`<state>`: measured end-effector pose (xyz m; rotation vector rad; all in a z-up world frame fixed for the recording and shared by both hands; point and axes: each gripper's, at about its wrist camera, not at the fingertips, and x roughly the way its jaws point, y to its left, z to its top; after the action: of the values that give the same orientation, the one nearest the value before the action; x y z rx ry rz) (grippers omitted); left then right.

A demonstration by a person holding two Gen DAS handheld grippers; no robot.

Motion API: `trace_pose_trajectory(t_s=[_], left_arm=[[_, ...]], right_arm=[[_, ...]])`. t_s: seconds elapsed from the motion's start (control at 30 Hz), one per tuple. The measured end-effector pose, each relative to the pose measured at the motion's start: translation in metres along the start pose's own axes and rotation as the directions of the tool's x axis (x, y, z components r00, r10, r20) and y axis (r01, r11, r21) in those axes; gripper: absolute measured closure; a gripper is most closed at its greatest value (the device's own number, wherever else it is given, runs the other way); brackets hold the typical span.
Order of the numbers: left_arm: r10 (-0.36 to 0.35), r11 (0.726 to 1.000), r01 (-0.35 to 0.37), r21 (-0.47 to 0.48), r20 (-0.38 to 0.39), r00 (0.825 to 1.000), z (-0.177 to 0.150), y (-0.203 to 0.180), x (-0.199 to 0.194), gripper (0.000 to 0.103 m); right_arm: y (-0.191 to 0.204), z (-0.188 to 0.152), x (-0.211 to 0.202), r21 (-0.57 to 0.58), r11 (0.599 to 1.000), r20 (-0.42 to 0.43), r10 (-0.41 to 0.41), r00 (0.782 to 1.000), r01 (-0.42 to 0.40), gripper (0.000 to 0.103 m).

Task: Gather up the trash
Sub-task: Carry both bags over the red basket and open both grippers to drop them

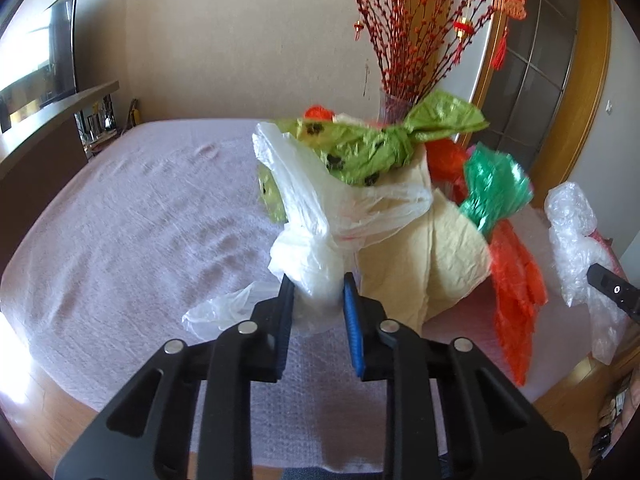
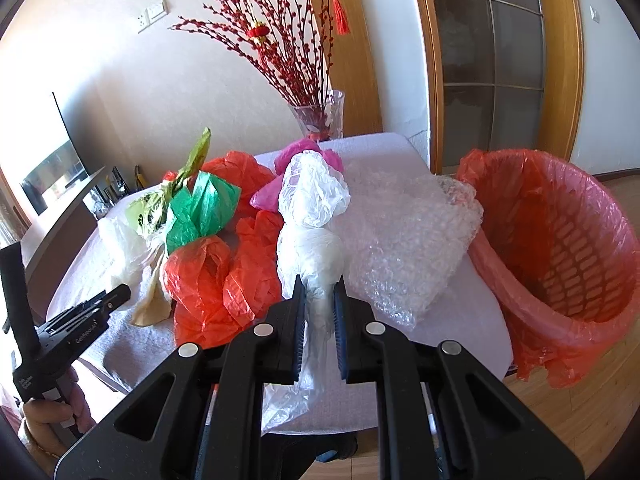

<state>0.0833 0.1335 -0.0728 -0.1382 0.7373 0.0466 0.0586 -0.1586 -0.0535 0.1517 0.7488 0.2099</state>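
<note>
The jaws of the left gripper (image 1: 318,294) are pinching a bunched white plastic bag (image 1: 308,216) near its lower end, the pads pressing into it on both sides, above the cloth-covered worktop (image 1: 140,208). The jaws of the right gripper (image 2: 320,292) are clamping narrowly on a clear plastic bag (image 2: 314,200), which is standing up from the pads. Behind both, red bags (image 2: 216,280), a green bag (image 2: 204,206), a spotted lime bag (image 1: 360,148) and bubble wrap (image 2: 404,240) are lying heaped together on the worktop. A red-lined bin (image 2: 560,248) is standing on the floor just beside the worktop's edge.
</note>
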Motion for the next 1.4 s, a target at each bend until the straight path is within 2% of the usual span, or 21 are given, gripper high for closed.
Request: trace_pose_trajectory(t_s=[0.2,0.43,0.73,1.0,1.17,1.4], left_arm=[[-0.029,1.0,0.028,0.005,0.064,0.998,0.014,-0.004,-0.024,0.08],[-0.098,0.995,0.092,0.043,0.133,0.986,0.029,-0.029,-0.051,0.08],[-0.228,0.97,0.213,0.118,0.133,0.965,0.042,-0.078,-0.058,0.08],[-0.357,0.922,0.335,0.194,0.088,0.93,0.047,-0.141,-0.049,0.08],[-0.43,0.883,0.407,0.234,0.058,0.901,0.049,-0.186,-0.039,0.08],[-0.515,0.825,0.497,0.269,-0.004,0.857,0.048,-0.249,-0.021,0.08]], right_arm=[[-0.002,0.004,-0.011,-0.001,1.0,0.029,0.0,1.0,0.0,0.09],[-0.007,0.006,-0.024,0.005,1.0,0.064,-0.008,0.998,0.007,0.09],[-0.03,0.011,-0.047,0.048,0.998,0.133,-0.043,0.99,0.037,0.09],[-0.078,0.019,-0.073,0.138,0.98,0.21,-0.168,0.963,0.141,0.09],[-0.113,0.02,-0.081,0.212,0.958,0.221,-0.241,0.945,0.194,0.09],[-0.147,0.021,-0.085,0.277,0.931,0.227,-0.302,0.926,0.236,0.09]])
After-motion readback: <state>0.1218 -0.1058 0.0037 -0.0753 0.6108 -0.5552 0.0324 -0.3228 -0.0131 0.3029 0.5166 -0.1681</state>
